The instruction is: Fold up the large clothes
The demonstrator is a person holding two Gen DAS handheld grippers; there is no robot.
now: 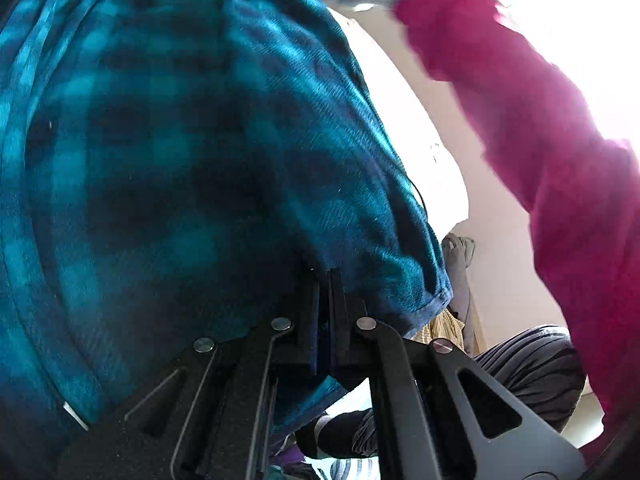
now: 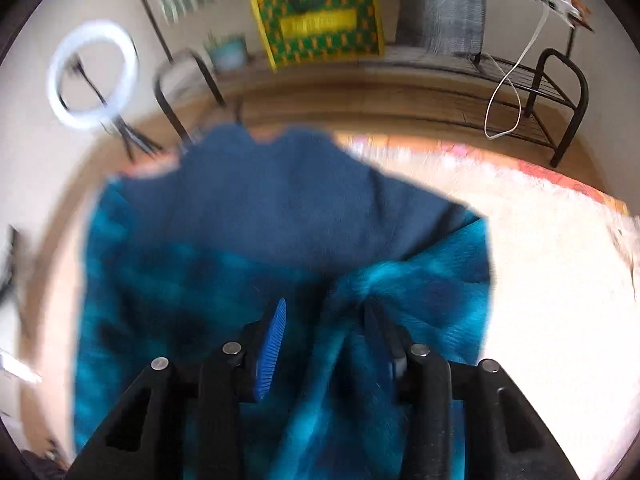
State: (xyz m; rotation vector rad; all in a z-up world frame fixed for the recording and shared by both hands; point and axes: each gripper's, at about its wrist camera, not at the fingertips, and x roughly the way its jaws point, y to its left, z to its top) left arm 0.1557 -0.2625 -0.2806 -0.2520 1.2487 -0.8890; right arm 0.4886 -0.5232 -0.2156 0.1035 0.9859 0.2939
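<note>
The left gripper was clamped on the plaid garment's hem while the right gripper stood parted over the cloth on the bed, mid-fold; next likely a regrip.

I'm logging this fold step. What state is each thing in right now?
left gripper: shut on the plaid garment's edge.
right gripper: open, cloth lying between its fingers, pads not pressing.
plaid garment: teal-and-black, partly spread on the pale surface, navy part folded across its far end.
pale surface: partly covered by the garment.
red sleeve: reaching across, blurred.
</note>
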